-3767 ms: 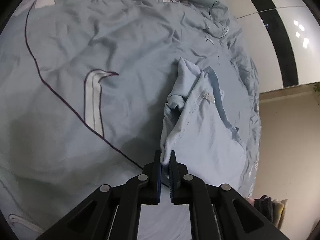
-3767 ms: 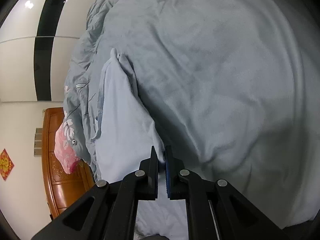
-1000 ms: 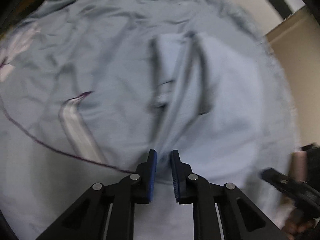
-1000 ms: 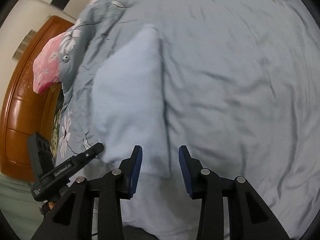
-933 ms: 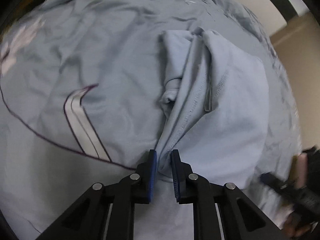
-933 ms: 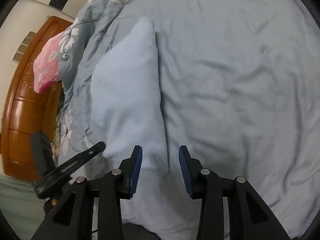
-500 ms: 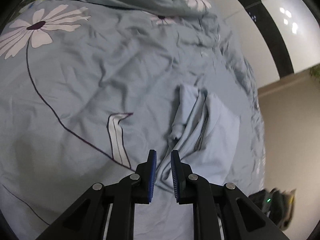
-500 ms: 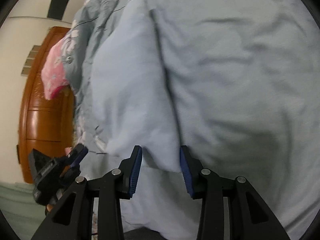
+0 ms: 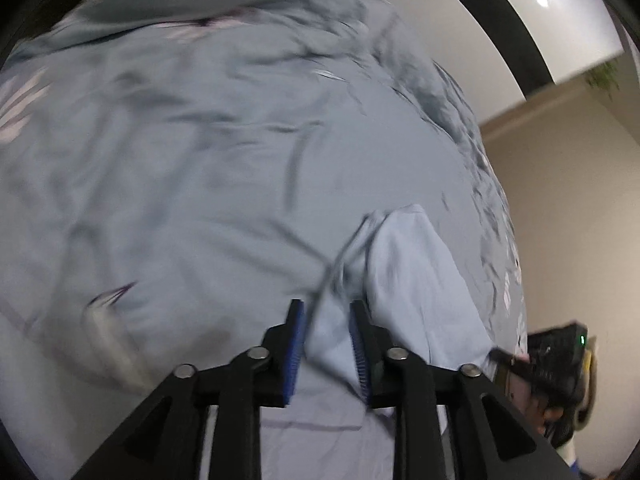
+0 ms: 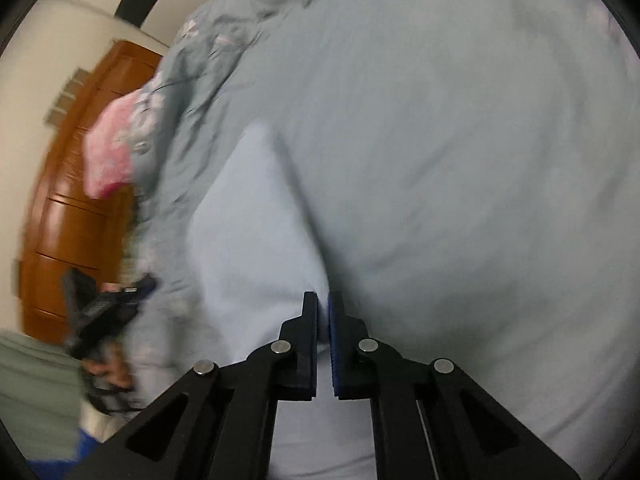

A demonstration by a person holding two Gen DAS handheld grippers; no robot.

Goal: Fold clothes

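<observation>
Both views are pretty smeared. The pale blue garment (image 9: 416, 280) lies bunched on the bed's grey-blue floral duvet (image 9: 180, 180). Only the right wrist view shows the wooden headboard (image 10: 60, 220) and a pink pillow (image 10: 108, 156) left of the garment; the left wrist view instead catches a beige wall (image 9: 560, 200) to the garment's right.

The left gripper (image 9: 326, 338) sits parted, blue pads either side of a fold of the garment without pinching it. The right gripper (image 10: 322, 338) is nearly closed right at the garment's edge (image 10: 256, 248); can't tell if cloth is actually caught between the pads.
</observation>
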